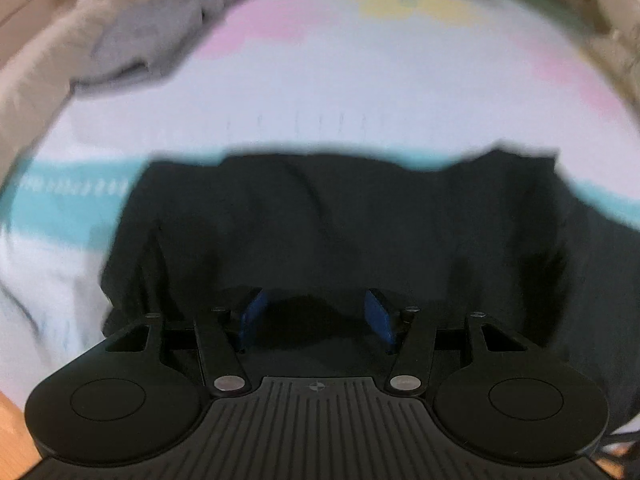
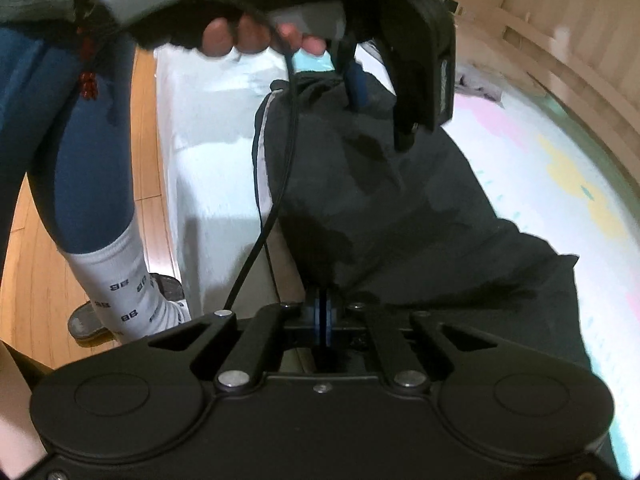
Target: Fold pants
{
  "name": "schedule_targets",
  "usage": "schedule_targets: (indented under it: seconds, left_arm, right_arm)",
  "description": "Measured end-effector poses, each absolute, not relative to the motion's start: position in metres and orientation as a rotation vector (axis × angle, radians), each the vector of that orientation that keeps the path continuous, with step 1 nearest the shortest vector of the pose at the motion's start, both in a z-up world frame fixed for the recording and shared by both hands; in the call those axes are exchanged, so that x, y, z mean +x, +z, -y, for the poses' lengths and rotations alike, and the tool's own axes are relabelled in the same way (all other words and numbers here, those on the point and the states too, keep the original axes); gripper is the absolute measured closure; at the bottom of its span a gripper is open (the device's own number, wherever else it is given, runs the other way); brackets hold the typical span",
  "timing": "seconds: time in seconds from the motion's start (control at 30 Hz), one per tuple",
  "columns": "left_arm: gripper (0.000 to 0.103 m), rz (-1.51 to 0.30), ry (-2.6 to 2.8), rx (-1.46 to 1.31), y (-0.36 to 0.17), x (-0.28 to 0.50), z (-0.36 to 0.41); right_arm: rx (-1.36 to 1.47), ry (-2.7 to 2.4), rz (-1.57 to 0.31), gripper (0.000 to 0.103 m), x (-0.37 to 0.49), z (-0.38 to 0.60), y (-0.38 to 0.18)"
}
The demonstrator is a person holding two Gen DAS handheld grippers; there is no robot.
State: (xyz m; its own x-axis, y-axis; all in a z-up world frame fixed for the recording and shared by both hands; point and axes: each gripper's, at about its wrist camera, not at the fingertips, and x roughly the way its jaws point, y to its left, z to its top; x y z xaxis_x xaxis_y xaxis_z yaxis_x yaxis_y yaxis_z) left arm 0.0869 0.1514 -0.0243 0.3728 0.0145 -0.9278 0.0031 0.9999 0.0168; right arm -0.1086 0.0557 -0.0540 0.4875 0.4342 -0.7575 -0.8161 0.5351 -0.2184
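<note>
Both claws at the black pants (image 1: pixel 320 216) (right claw (image 2: pixel 322 316) clamped).

Pastel-patterned bed sheet (image 1: pixel 360 92), black pants (image 1: pixel 320 232) spread on it, grey garment (image 1: pixel 160 40)

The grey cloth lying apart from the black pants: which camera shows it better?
The left wrist view: the grey cloth appears large at upper left, though blurred. In the right wrist view it is only a tiny crumpled patch at the bed's far edge, beyond the black pants.
</note>
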Motion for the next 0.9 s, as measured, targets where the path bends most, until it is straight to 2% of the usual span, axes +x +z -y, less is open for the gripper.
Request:
schedule_targets:
  seconds: [0.1,0.3,0.43,0.57,0.63,0.73,0.9]
  left_arm:
    - [0.046,-1.194,0.010,0.027,-0.036,0.079,-0.155]
    - [0.046,-1.232,0.070,-0.052,-0.030,0.061,-0.178]
    - [0.048,-1.166,0.137,-0.024,-0.013,0.062,-0.174]
    - [0.045,-0.984,0.133,-0.019,0.024,0.074,-0.162]
    - [0.044,-0.973,0.104,-0.008,0.028,0.087,-0.152]
    - [0.044,-1.013,0.036,-0.033,0.016,0.107,-0.140]
    - [0.044,-1.200,-0.024,-0.057,-0.032,0.120,-0.127]
  right_arm:
    - [-0.582,0.826,-0.709,0.091,-0.105,-0.051,-0.047]
    - [-0.420,0.772,-0.764,0.086,-0.083,-0.019,-0.024]
    - [-0.325,0.677,-0.790,0.066,-0.053,0.010,-0.011]
    - [-0.247,0.568,-0.772,0.054,-0.010,0.032,-0.002]
    - [-0.222,0.533,-0.763,0.045,0.012,0.034,-0.001]
    - [-0.196,0.492,-0.759,0.045,0.046,0.033,-0.005]
    - [-0.180,0.471,-0.806,0.045,0.089,0.029,-0.021]
